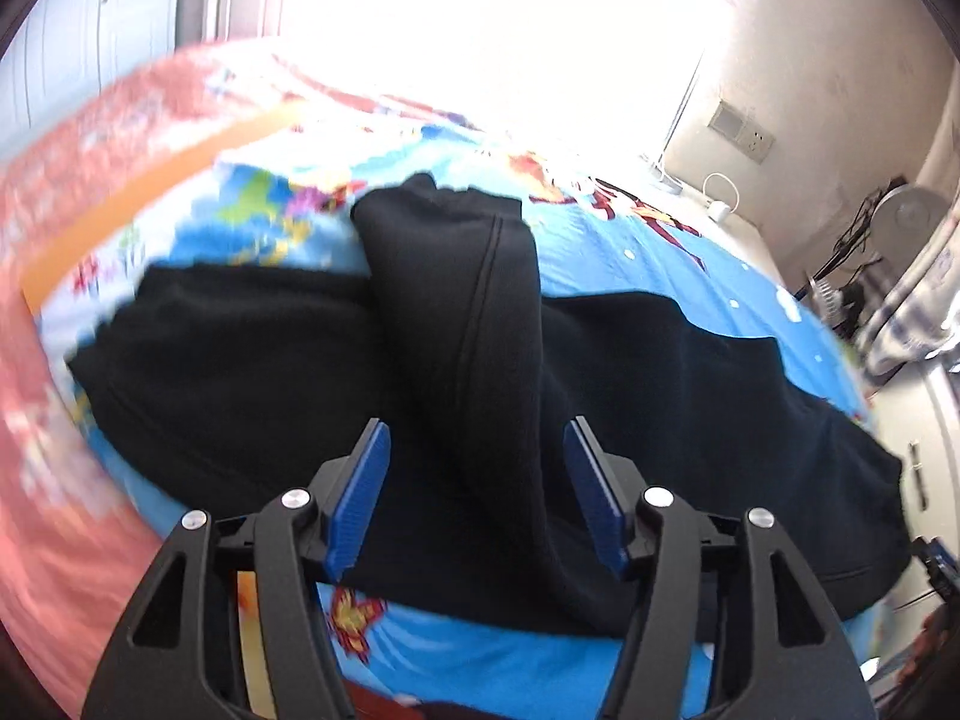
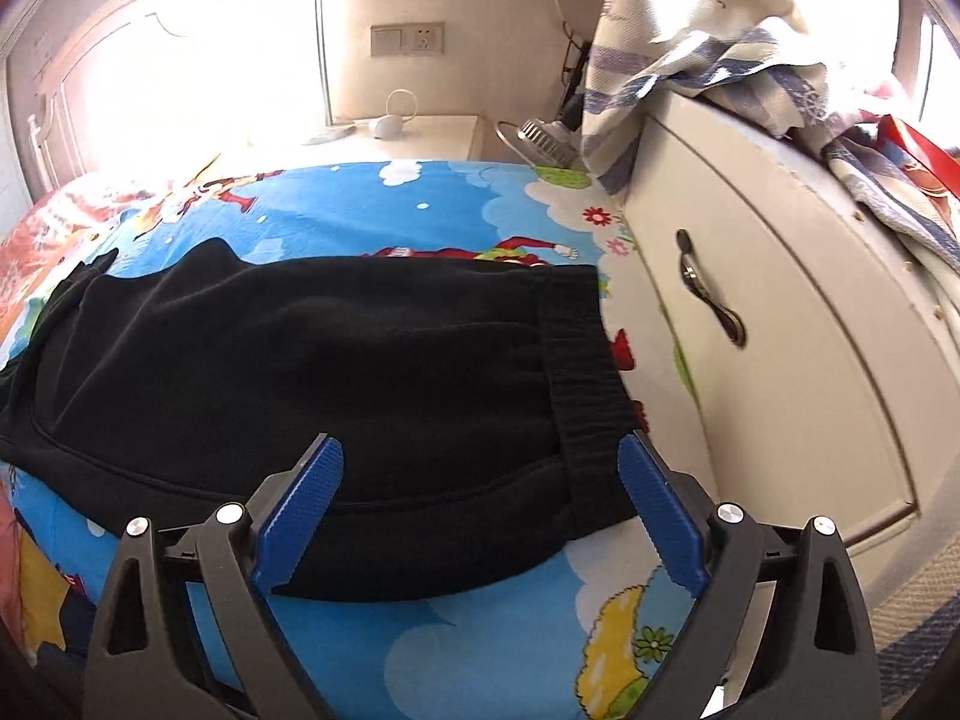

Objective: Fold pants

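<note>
While its 2 blue-padded fingers stand wide apart and clamp nothing, the left gripper [image 1: 477, 456] hangs over the black pants [image 1: 450, 372], with a raised fold of the dark cloth running up between the fingers toward the far side of the bed. The rest of the garment spreads flat to both sides of that fold on the blue cartoon bedsheet [image 1: 660, 252], and the left part of this view is smeared by motion blur. A pink quilt [image 1: 54, 192] curves round the left edge of the sheet.

The right gripper [image 2: 480, 468] is likewise spread open and empty, poised just above the near edge of the pants [image 2: 336, 360]. The ribbed waistband [image 2: 576, 360] lies at the right end of the garment, its near end close to the right pad [image 2: 654, 510]. Just beside the bed on the right stands a white cabinet [image 2: 810, 360] with a metal handle [image 2: 708, 288]; a striped cloth [image 2: 690, 48] is draped over its top. Behind the bed, a wall socket [image 2: 408, 39] sits above a pale nightstand [image 2: 432, 132].
</note>
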Action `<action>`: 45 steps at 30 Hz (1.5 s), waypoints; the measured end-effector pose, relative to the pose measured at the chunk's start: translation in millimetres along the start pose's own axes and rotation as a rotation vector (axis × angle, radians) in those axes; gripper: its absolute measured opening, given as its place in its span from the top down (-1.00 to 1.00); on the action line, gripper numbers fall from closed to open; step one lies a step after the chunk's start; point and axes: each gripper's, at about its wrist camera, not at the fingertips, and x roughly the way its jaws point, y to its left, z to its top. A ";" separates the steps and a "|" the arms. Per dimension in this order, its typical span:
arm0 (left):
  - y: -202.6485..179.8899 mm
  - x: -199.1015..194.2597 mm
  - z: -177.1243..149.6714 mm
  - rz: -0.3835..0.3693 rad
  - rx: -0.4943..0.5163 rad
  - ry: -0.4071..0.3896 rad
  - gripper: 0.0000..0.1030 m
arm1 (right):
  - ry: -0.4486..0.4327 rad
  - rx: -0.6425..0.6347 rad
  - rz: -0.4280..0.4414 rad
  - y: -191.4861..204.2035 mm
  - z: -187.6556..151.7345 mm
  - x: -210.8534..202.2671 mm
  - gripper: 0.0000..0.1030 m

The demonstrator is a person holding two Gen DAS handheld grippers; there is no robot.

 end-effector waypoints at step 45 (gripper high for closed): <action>289.2 93.1 6.6 -0.303 -0.880 -0.003 0.59 | 0.113 -0.020 0.016 24.7 -26.4 49.6 -0.87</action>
